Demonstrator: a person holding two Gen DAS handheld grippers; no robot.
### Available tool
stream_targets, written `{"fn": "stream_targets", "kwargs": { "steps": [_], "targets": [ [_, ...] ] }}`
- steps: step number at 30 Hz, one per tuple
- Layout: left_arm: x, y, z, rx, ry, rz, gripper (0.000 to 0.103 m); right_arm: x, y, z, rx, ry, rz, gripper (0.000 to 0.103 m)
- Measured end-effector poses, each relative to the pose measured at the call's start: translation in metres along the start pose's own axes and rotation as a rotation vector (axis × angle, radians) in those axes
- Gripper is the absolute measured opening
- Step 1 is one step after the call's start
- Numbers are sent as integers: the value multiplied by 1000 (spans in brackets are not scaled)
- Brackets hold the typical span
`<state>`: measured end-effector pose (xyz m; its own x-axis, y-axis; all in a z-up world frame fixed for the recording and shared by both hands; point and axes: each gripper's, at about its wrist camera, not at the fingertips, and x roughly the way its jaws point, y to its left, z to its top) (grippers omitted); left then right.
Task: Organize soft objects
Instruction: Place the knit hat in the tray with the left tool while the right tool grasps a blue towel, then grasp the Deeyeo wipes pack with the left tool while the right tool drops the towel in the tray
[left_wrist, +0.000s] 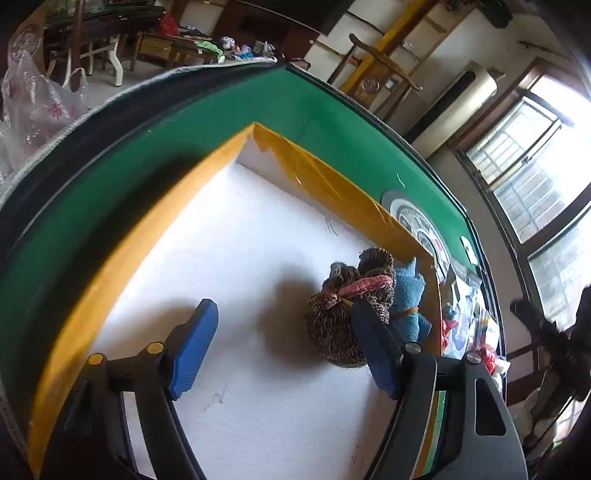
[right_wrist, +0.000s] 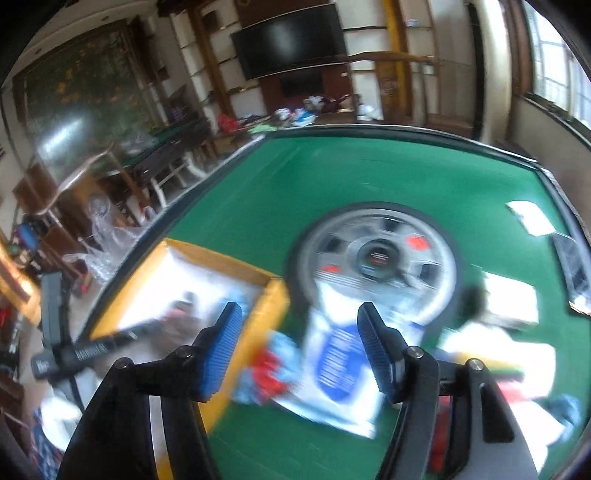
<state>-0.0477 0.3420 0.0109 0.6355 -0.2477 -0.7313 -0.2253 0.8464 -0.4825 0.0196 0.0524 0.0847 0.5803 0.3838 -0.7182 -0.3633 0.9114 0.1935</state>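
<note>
Soft bundles lie in the white box (left_wrist: 221, 258) with yellow taped walls that sits on the green desk (left_wrist: 314, 110). We see a brown knitted bundle (left_wrist: 332, 325) with a pink band around it, resting on the box floor near the right wall, and a blue cloth bundle (left_wrist: 408, 291) tied with a thin band, pressed between the brown one and that wall. The two touch each other.

Our left gripper (left_wrist: 284, 321) hangs above the box floor with its blue pads spread wide apart, nothing between them. The right-hand pad overlaps the edge of the brown bundle in the left wrist view; we cannot tell whether it touches it.

Our right gripper (right_wrist: 299, 328) is over the desk just beside the box, its pads also spread apart and holding nothing. The right wrist view is blurred. Below the pads we make out a white and blue packet (right_wrist: 340, 369), with a red and light blue soft thing (right_wrist: 269, 369) just left of it, next to the box wall. A round silver panel (right_wrist: 376, 258) sits in the middle of the desk, and more white items lie to the right
</note>
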Motion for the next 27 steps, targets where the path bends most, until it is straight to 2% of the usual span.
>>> {"fn": "stream_targets", "kwargs": {
  "steps": [2,4,6,8,12,16,20,22,24,27],
  "targets": [
    [-10,-6,3,12,-30,-6,74,-17,-18,-7,13,-13,-32,60],
    [-26,-24,-2,60,-74,-40,74,-35,-40,-15,34,-32,-74,61],
    [-37,-45,-9,109,-82,-74,75,-49,-60,-20,67,-53,-102,64],
    [-38,-73,-17,172,-63,-99,75,-61,-81,-26,114,-76,-118,70],
    [-21,-131,-35,294,-10,-109,75,-76,-125,-40,204,-124,-158,70],
    [13,-182,-47,354,54,-117,75,-85,-155,-49,243,-161,-184,70],
    [48,-221,-51,431,80,-61,75,-83,-175,-56,270,-184,-175,70],
    [67,-237,-54,477,84,-8,75,-82,-183,-61,282,-195,-162,70],
    [84,-245,-55,531,87,68,75,-81,-189,-65,289,-202,-146,70],
    [103,-251,-59,556,109,124,76,-80,-194,-69,287,-190,-128,70]
  ]
}}
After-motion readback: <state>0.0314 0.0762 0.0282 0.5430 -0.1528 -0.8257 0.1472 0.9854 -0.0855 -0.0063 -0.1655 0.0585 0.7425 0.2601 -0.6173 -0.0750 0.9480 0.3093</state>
